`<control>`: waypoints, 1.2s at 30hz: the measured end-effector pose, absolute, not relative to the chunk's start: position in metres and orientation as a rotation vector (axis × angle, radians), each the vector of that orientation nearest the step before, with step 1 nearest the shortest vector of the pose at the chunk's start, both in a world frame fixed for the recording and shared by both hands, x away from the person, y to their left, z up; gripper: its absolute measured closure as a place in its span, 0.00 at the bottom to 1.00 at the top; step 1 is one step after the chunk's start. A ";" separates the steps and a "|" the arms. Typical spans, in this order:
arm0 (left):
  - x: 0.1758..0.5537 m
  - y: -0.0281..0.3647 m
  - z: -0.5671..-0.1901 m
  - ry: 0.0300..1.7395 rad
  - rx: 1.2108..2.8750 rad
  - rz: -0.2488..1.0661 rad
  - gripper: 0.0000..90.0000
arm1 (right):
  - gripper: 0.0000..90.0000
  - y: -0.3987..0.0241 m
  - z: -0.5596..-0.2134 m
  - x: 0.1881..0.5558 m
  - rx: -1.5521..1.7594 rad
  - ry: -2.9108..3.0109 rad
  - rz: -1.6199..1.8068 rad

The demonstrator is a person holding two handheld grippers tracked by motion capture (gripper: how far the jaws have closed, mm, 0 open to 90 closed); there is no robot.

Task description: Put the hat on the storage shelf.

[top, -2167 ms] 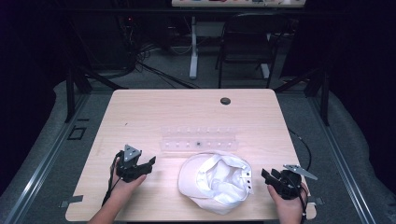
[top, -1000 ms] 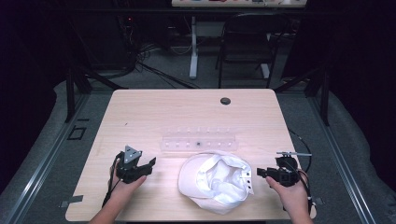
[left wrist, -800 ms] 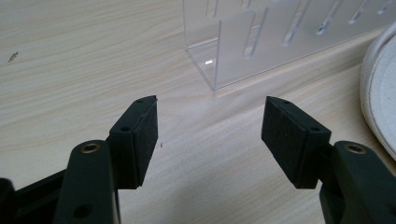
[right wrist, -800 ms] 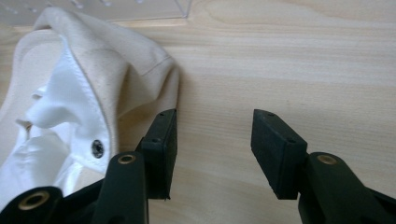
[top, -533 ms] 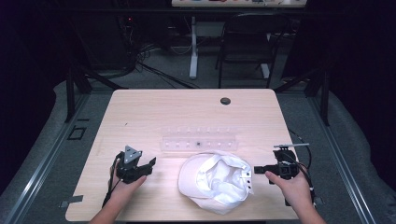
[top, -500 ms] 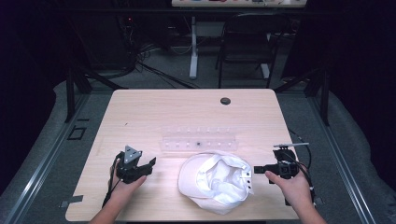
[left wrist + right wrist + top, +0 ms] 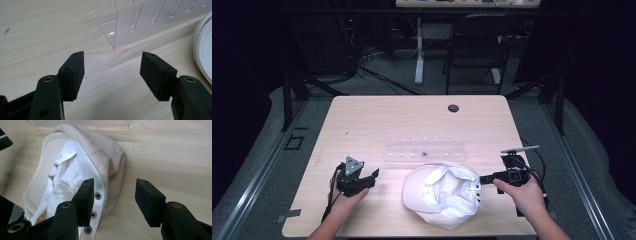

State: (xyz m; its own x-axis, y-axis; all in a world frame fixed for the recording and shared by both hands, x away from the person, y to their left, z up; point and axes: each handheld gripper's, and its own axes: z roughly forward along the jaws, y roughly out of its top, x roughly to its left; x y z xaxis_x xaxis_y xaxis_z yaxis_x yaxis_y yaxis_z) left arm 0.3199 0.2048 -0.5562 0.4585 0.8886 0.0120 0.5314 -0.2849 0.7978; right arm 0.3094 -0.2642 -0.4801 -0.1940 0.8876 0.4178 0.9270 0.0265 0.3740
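your right gripper [image 7: 112, 202] has its jaws spread, nothing between them, and the soft white fabric cap lying upside down [image 7: 75, 177] sits right at its tips: one jaw reaches over the cap's back edge, beside the strap with the dark metal snaps [image 7: 93, 214], while the other jaw stands out over bare wood. that straddle looks chosen to pinch the rear rim, the firmest fold of cloth on this side; from above, the right gripper [image 7: 484, 178] touches or nearly touches the cap [image 7: 442, 195], and you cannot quite tell which.

your left gripper [image 7: 112, 72] is also released, jaws wide apart over the pale wooden table [image 7: 37, 32], holding nothing. ahead of it stands the end of a clear slotted plastic rack [image 7: 140, 20], and the cap's brim [image 7: 202, 50] curves in at its far right. it rests well apart from the cap, likely parked so the cloth stays free for the right-side grasp. if you close now, expect the loose lining to bunch, so take the stitched edge.
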 end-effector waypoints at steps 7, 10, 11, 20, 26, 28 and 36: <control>0.320 0.205 -0.556 1.185 1.960 0.606 0.41 | 0.54 -0.260 -0.479 0.308 -1.920 -2.172 -0.870; 0.320 0.205 -0.556 1.185 1.957 0.609 0.41 | 0.53 -0.258 -0.481 0.307 -1.895 -2.184 -0.840; 0.320 0.205 -0.556 1.186 1.957 0.610 0.41 | 0.53 -0.257 -0.482 0.307 -1.889 -2.181 -0.831; 0.319 0.205 -0.556 1.191 1.949 0.610 0.41 | 0.53 -0.249 -0.491 0.308 -1.858 -2.143 -0.803; 0.320 0.204 -0.557 1.193 1.953 0.609 0.41 | 0.53 -0.246 -0.497 0.309 -1.841 -2.140 -0.774; 0.320 0.204 -0.557 1.188 1.956 0.609 0.41 | 0.53 -0.244 -0.500 0.310 -1.853 -2.124 -0.759; 0.320 0.204 -0.557 1.192 1.949 0.611 0.41 | 0.53 -0.238 -0.506 0.312 -1.828 -2.117 -0.739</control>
State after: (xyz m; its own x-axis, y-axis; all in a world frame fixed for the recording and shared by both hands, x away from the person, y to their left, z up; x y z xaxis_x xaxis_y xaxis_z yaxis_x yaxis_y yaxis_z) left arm 0.3200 0.2039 -0.5571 0.4504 0.8928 0.0115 0.5308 -0.2781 0.8006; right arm 0.3117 -0.2380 -0.5060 -0.1830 0.8477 0.4979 0.9734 0.0853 0.2124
